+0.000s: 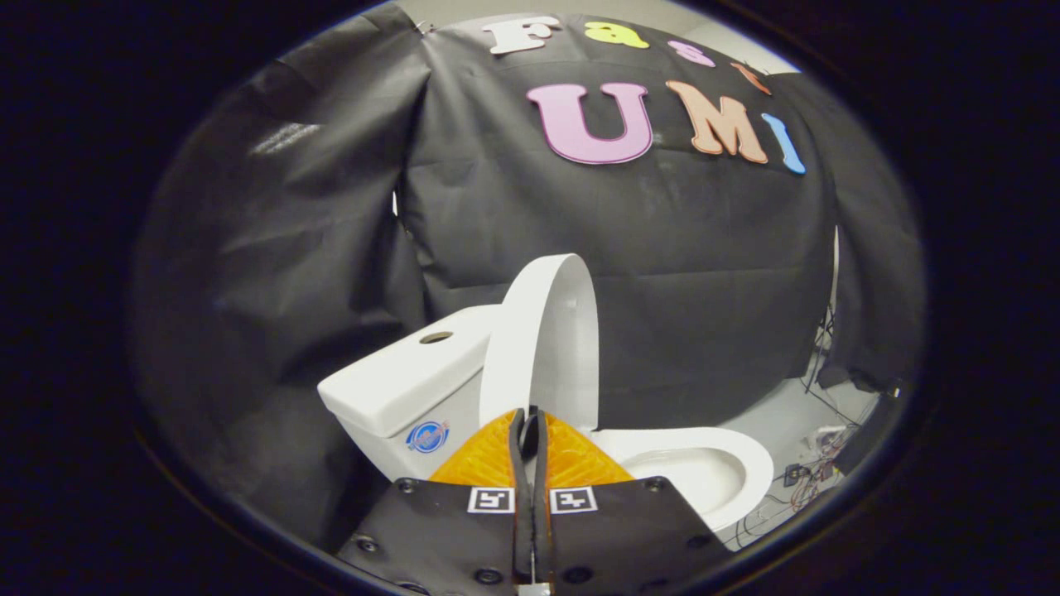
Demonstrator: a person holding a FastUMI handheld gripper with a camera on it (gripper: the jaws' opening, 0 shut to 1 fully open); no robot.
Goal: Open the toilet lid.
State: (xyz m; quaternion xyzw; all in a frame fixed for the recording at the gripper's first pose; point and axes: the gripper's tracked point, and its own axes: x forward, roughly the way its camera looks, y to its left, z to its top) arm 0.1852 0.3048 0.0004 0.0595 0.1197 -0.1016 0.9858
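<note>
White toilet lid (542,339) upright — fingers (520,439) pressed together, empty.

Lid (542,339) stood raised, near upright, just ahead of gripper (528,430), blocking straight path forward. Fingers pressed together, nothing between them, tips close before lid's lower part. Tank (406,377) sat behind lid toward left, closing that side. Bowl (704,472) lay open to right of fingers, room free above its rim. Black cloth wall (662,273) hung close behind toilet. Cables (816,472) cluttered floor (778,414) beyond bowl at right; bare floor between bowl and wall
</note>
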